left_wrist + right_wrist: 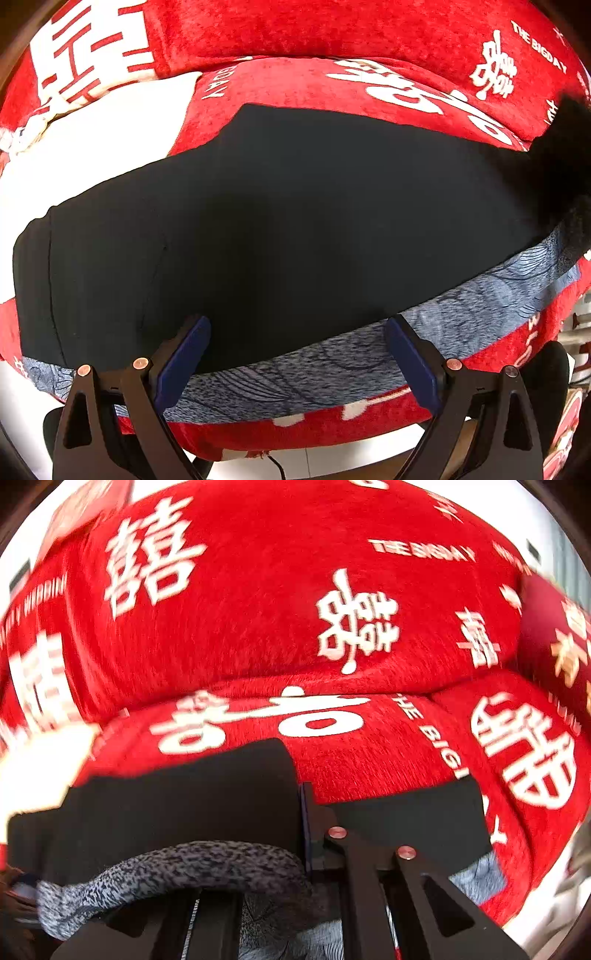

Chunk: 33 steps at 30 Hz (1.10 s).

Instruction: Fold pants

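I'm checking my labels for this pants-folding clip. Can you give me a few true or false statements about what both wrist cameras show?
1. The pants are black. True.
2. The left hand-held gripper is shut on the fabric. False: its jaws stand wide apart, holding nothing.
3. The pants lie on a red blanket with white characters. True.
4. The right hand-held gripper hangs clear of the fabric. False: black fabric and a grey patterned band bunch at its closed jaws.
5. The blanket is plain blue. False: red, printed white.
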Each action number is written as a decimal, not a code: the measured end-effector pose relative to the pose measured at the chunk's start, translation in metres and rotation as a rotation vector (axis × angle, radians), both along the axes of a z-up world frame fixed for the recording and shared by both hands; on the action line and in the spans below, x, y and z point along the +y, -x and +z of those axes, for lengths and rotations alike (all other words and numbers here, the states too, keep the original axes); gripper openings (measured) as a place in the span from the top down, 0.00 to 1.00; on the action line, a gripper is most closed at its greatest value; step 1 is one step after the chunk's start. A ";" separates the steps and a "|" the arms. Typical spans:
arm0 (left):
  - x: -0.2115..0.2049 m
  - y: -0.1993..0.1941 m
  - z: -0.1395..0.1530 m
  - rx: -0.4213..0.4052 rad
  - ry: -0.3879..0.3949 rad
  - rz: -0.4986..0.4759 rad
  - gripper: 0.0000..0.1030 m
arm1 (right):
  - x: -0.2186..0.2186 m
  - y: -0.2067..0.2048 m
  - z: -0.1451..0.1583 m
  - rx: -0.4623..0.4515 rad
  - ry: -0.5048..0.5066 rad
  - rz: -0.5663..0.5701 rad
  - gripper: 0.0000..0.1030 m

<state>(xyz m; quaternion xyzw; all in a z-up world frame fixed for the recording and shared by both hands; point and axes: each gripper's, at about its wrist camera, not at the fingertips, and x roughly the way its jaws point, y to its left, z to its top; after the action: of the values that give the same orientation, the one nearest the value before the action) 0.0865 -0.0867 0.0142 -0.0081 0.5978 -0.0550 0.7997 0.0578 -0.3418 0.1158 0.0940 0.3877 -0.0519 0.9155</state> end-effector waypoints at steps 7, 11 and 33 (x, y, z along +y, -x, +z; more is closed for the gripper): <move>-0.019 0.006 0.023 -0.056 0.011 -0.079 0.07 | -0.043 0.041 0.029 -0.072 -0.213 -0.075 0.93; -0.021 0.001 0.008 0.004 0.013 -0.071 0.07 | -0.071 0.022 -0.028 0.074 -0.309 -0.164 0.93; -0.040 0.001 0.004 -0.013 -0.029 -0.084 0.07 | -0.104 0.058 -0.042 0.136 -0.146 -0.399 0.37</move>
<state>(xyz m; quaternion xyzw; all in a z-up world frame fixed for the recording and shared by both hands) 0.0860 -0.1262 0.0182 0.0288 0.5933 -0.0800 0.8005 0.0001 -0.4460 0.0738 0.2313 0.4248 -0.2102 0.8496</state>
